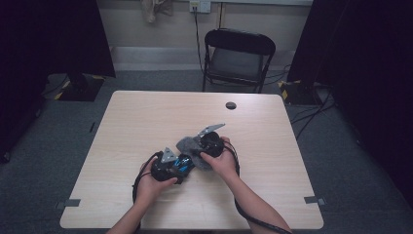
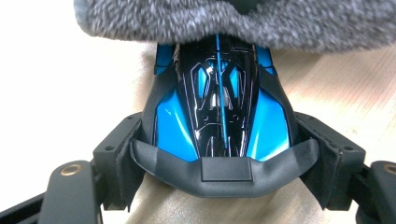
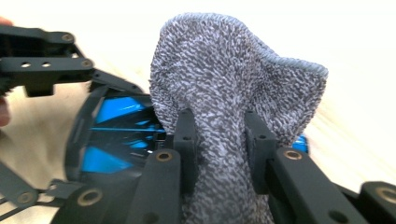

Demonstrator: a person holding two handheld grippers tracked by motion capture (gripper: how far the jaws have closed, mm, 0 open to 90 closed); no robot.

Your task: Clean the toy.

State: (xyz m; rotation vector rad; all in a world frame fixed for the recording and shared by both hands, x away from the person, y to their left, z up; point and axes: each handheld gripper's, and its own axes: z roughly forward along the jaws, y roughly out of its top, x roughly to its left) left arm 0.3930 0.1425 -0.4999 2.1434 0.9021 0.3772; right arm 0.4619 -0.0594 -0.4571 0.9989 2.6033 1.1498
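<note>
A blue and black toy car [image 2: 219, 116] sits near the front middle of the wooden table [image 1: 146, 122]. My left gripper [image 2: 224, 154] is shut on it, a pad against each flank. The car [image 1: 182, 163] shows between the two hands in the high view. My right gripper [image 3: 222, 140] is shut on a bunched grey fuzzy cloth [image 3: 229, 88]. The cloth [image 1: 192, 148] lies over the far end of the car [image 3: 116, 135]. In the left gripper view the cloth [image 2: 233, 21] hangs across the top, touching the car's far end.
A small dark round hole cover [image 1: 231, 105] lies at the table's back right. A black folding chair [image 1: 237, 58] stands beyond the far edge. Cables trail from both grippers toward the table's front edge.
</note>
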